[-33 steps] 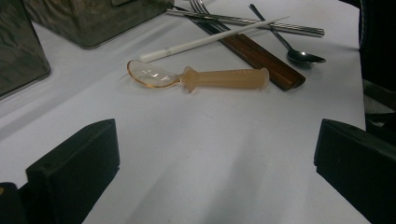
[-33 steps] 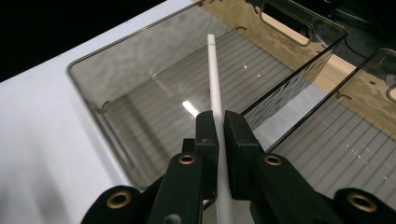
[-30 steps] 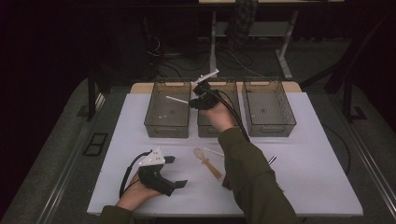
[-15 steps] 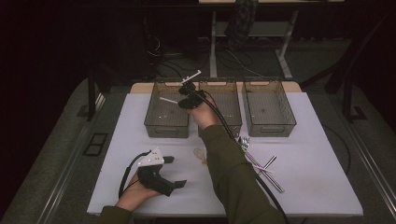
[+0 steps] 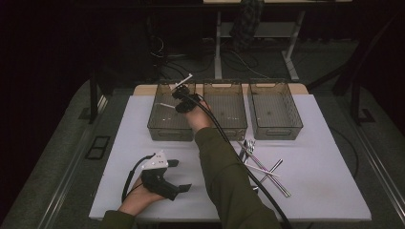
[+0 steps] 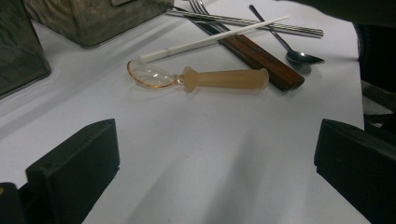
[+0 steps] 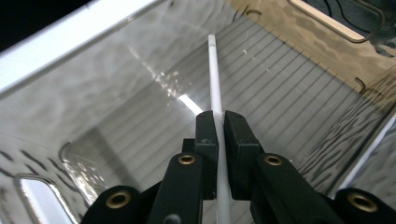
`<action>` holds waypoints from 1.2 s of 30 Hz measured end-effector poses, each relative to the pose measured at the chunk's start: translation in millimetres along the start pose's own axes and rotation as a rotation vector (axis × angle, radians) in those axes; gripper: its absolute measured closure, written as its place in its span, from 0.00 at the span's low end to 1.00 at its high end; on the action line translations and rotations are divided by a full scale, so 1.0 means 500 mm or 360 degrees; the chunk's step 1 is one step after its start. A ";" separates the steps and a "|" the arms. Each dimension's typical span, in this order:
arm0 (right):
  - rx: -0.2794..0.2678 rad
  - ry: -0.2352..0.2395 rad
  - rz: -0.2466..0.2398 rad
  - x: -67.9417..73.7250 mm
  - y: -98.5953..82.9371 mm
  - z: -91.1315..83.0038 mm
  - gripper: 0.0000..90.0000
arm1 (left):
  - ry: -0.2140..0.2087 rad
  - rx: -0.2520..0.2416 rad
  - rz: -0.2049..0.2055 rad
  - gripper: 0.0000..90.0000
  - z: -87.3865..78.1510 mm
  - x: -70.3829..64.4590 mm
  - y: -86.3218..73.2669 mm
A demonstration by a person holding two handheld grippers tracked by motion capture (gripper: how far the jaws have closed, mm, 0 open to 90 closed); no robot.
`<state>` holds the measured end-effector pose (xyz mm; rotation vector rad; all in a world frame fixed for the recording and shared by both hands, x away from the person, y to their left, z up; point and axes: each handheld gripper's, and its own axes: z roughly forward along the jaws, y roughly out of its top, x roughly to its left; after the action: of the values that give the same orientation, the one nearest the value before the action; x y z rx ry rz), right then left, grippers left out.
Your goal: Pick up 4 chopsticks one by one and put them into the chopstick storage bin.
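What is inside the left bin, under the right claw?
The left bin shows a bare ribbed floor. The right claw holds a white stick above it. The near part of the floor is covered by the claw and arm, so I cannot see there.

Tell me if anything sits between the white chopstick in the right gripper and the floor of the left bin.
Nothing visible does. The right gripper is shut on the thin white plastic chopstick over the leftmost translucent grey bin, and the ribbed floor below it looks bare.
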<state>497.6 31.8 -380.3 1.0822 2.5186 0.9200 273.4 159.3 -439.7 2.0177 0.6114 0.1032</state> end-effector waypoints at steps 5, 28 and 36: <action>-0.0026 0.0018 0.0007 0.002 0.003 -0.006 0.75 | -0.0005 -0.0001 0.0003 0.00 0.000 0.001 0.000; -0.0195 0.0260 0.0006 -0.034 -0.040 -0.108 0.52 | -0.0005 0.0009 0.0019 0.00 -0.001 0.001 0.000; -0.0255 0.0283 -0.0019 -0.056 -0.086 -0.166 0.46 | -0.0001 0.0002 0.0013 0.00 -0.002 0.004 0.000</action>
<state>455.4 -48.3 -344.3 0.9742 2.5324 1.2410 274.8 160.9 -439.5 2.0213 0.6029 0.1074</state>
